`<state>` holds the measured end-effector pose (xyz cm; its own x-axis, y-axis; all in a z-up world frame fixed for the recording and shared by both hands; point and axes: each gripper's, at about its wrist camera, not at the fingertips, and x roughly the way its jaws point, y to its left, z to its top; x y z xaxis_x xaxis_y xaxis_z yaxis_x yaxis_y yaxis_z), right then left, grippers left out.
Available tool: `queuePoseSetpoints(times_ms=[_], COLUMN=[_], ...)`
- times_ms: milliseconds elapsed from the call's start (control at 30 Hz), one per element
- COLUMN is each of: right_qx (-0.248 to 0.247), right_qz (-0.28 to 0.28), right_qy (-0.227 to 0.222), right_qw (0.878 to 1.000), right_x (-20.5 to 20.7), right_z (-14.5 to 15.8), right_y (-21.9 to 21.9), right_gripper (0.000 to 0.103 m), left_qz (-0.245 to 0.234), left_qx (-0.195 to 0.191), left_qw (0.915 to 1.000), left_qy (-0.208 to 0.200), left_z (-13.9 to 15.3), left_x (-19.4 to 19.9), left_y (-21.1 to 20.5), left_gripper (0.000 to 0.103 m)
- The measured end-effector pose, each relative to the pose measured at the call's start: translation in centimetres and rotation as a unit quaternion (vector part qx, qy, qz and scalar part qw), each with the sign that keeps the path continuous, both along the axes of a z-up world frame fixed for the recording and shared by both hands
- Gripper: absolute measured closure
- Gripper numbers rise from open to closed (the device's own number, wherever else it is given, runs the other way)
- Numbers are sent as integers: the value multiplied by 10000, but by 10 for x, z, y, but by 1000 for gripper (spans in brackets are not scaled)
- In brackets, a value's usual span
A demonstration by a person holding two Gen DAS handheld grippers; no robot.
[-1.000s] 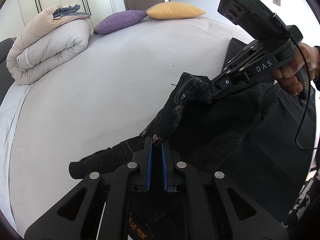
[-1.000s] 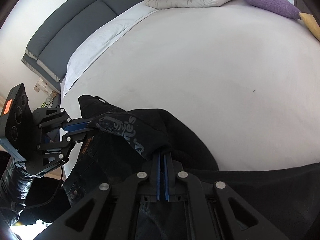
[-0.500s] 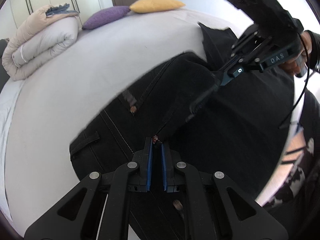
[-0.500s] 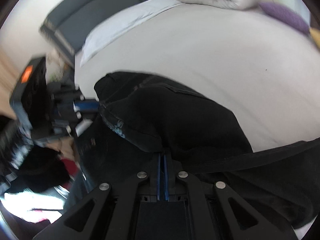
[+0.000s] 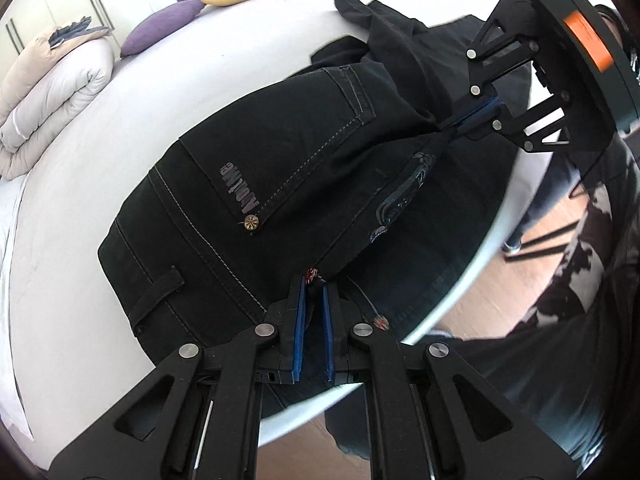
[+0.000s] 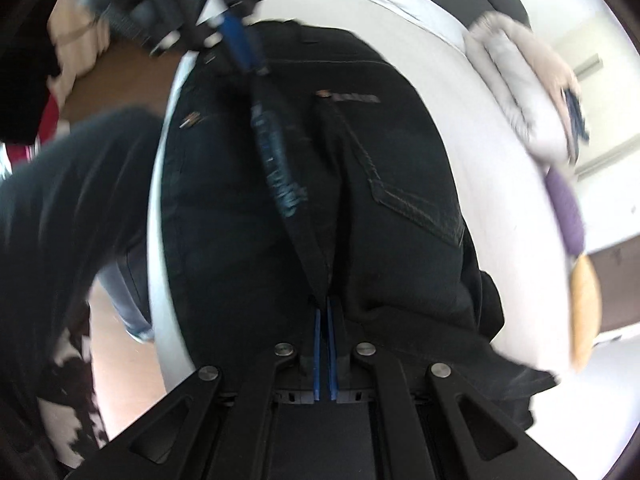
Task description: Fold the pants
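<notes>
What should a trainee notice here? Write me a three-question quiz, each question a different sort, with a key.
1. True or false: the left gripper is shut on the pants.
2. Which lies nearer the rolled duvet? A: yellow pillow. B: purple pillow.
3. Fill in: the pants rest on the white ____.

Key: 1 true; 2 B; 3 bed.

From the left wrist we look close along the left gripper (image 5: 314, 284) across the bed (image 5: 80, 208), facing the right gripper (image 5: 466, 120) and the pillows beyond. From the right wrist, blurred, we look back along its fingers toward the left gripper (image 6: 240, 46). We see the same black pants (image 5: 280, 168) in both views.
</notes>
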<state>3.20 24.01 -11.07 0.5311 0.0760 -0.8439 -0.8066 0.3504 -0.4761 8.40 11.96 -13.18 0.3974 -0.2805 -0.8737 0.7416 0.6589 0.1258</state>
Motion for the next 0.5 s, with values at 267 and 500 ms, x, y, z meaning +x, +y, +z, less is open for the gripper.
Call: queuePoseSetpoints(times_ms=[267, 500], right_qx=[-322, -553], right_qz=[193, 277], right_qy=[-338, -554], right_qw=[9987, 9965], right_x=[-21, -40], right_z=[-3, -18], right_y=[0, 17], right_gripper=[99, 99], left_qz=[-317, -370], left_qx=[105, 167], left_qw=[9994, 9991], left_qy=[87, 77], left_z=[-8, -7], left_x=[-35, -39], left_y=[3, 3], left_gripper=[96, 96])
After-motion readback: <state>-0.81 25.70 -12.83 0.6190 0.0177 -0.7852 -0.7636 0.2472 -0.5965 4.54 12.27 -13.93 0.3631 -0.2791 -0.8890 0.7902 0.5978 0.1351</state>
